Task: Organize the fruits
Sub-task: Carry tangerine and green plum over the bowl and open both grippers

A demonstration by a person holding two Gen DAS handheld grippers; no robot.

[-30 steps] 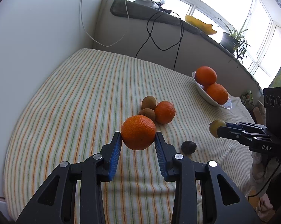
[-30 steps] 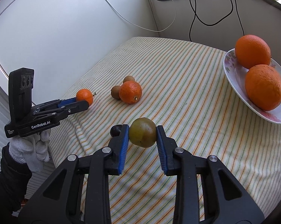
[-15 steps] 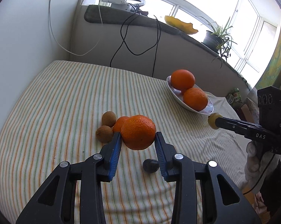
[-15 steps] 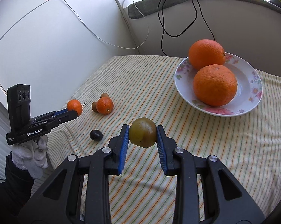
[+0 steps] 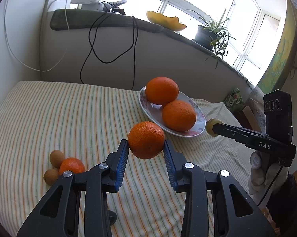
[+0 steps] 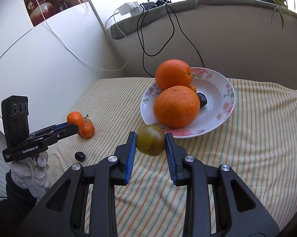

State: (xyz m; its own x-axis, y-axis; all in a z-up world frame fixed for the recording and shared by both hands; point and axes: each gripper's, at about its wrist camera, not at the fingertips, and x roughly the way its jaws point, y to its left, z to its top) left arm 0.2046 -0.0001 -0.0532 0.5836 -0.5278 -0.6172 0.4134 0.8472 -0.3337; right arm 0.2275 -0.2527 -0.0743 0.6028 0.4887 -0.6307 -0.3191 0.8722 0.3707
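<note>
Tangerine (image 5: 146, 139) clamped tight between the blue pads of the left gripper (image 5: 146, 154), lifted clear of the striped cloth (image 5: 69, 108)! Just beyond its tips, and a touch to the right, sits the flowered plate (image 5: 200, 118) with two big oranges (image 5: 161, 90) stacked on it. Over on the right gripper (image 6: 150, 148), the jaws are squeezed onto a greenish-brown fruit (image 6: 150, 142), held right at the near rim of that same plate (image 6: 223, 98), in front of the oranges (image 6: 176, 106); a small dark plum (image 6: 201, 99) peeks out behind them in the dish. Low to the left of the left gripper's fingers, a smaller tangerine (image 5: 71, 165) and two kiwis (image 5: 57, 156) huddle together on the cloth. From the right wrist view, the left gripper (image 6: 74, 123) reaches in from the left, gloved hand (image 6: 31, 172) below it, and a lone dark plum (image 6: 79, 155) lies on the cloth between the two tools.
</note>
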